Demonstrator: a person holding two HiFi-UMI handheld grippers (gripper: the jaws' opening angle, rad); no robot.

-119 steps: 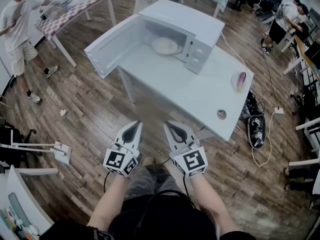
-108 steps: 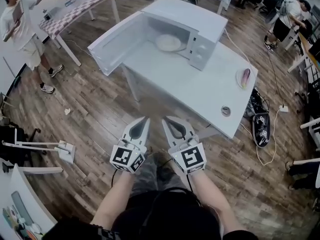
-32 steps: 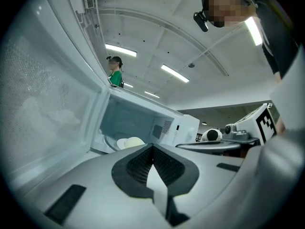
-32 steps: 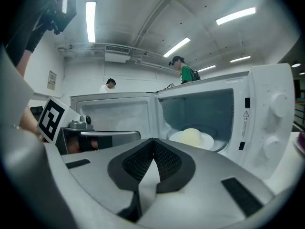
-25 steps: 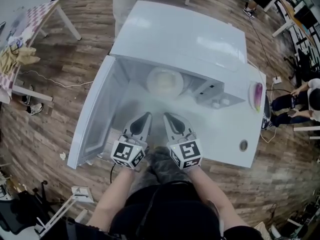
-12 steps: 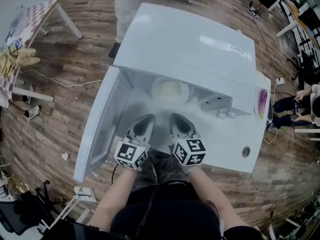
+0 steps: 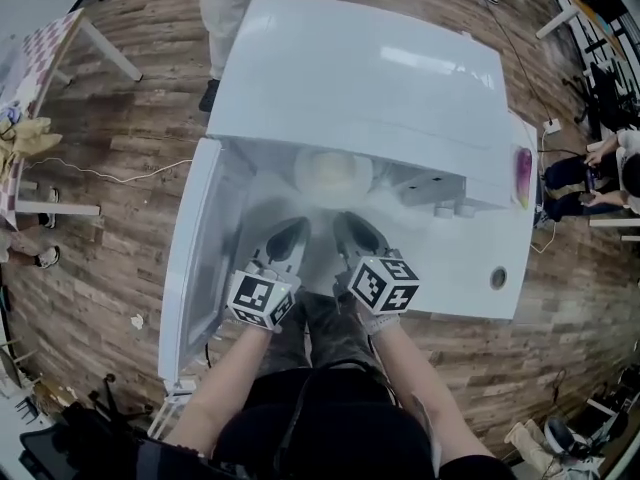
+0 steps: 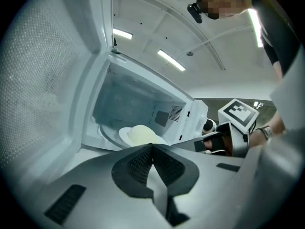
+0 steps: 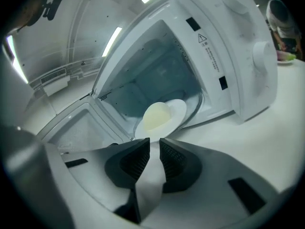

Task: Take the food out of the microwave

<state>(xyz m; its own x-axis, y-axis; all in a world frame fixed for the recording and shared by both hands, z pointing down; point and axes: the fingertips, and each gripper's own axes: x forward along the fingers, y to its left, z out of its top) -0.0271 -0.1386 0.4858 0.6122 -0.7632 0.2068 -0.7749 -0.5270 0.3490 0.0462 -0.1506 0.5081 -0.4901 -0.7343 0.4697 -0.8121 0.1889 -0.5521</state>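
A white microwave (image 7: 360, 78) stands on a white table with its door (image 7: 190, 268) swung open to the left. Inside it a pale yellow dome of food (image 7: 333, 171) lies on a white plate (image 9: 178, 109), also seen in the left gripper view as food (image 8: 140, 135). Both grippers are at the oven's mouth, short of the plate. My left gripper (image 7: 290, 233) is shut and empty, its tips meeting (image 8: 152, 147). A narrow gap shows between the jaws of my right gripper (image 7: 352, 230), with nothing in it (image 9: 153, 141).
At the table's right edge a small plate with a pink-purple thing (image 7: 523, 173) lies beside the oven's control knobs (image 7: 447, 210). A small round object (image 7: 498, 278) sits near the front right corner. A person's legs (image 7: 222, 8) stand behind the microwave.
Both grippers have moved forward and down to the microwave's opening. The right gripper has rolled, its cube now tilted. The view has shifted closer over the oven.
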